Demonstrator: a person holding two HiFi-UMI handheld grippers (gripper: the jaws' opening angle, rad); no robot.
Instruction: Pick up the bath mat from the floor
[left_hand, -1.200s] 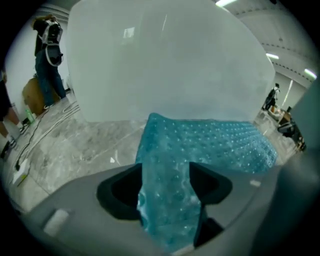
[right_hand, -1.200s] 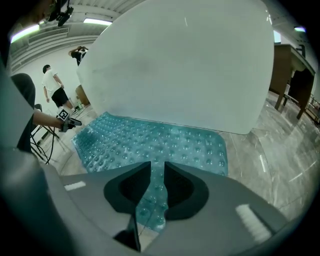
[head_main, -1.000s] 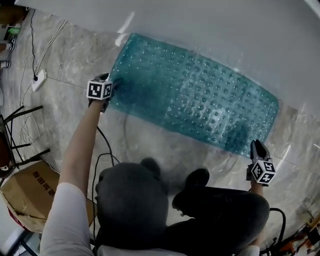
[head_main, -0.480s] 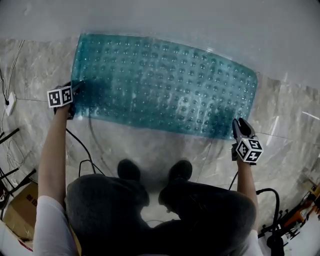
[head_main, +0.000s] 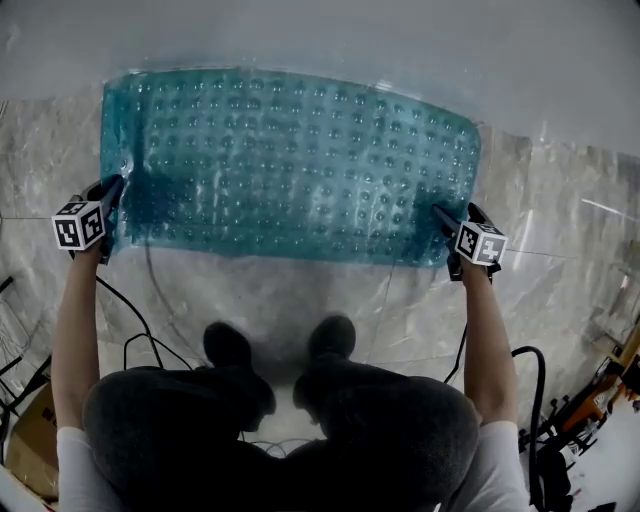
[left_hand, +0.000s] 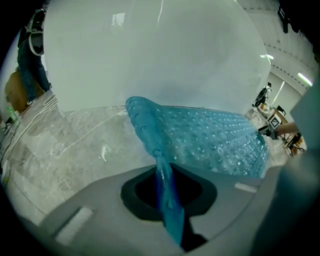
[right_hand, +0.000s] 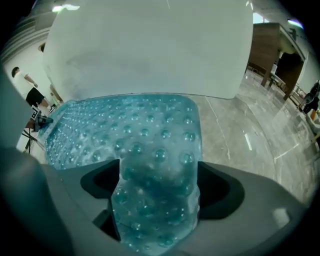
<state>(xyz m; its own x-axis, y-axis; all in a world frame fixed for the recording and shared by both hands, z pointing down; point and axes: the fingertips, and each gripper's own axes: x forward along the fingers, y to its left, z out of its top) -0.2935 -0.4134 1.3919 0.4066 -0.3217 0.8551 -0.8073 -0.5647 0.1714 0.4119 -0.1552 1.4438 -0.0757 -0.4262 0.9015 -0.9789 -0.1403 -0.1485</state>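
The translucent teal bath mat (head_main: 290, 160), covered in round bumps, lies flat on the marble floor against a white wall. My left gripper (head_main: 112, 190) is at its near left corner. In the left gripper view its jaws have just been closing, and the left gripper (left_hand: 167, 200) is shut on the mat's thin edge (left_hand: 210, 140). My right gripper (head_main: 445, 218) is at the near right corner. Its jaws have just been opening; the right gripper (right_hand: 157, 200) stands open, and the mat's corner (right_hand: 135, 130) lies between its jaws with gaps either side.
A white wall (head_main: 320, 30) runs along the mat's far side. The person's two feet (head_main: 225, 345) stand just short of the mat. Black cables (head_main: 150, 330) trail over the floor at left and a thick cable (head_main: 530, 370) at right. A cardboard box (head_main: 15, 440) sits at lower left.
Both grippers have come to the mat's near corners. The left has closed on the left edge. The right has dropped down over the right corner and opened.
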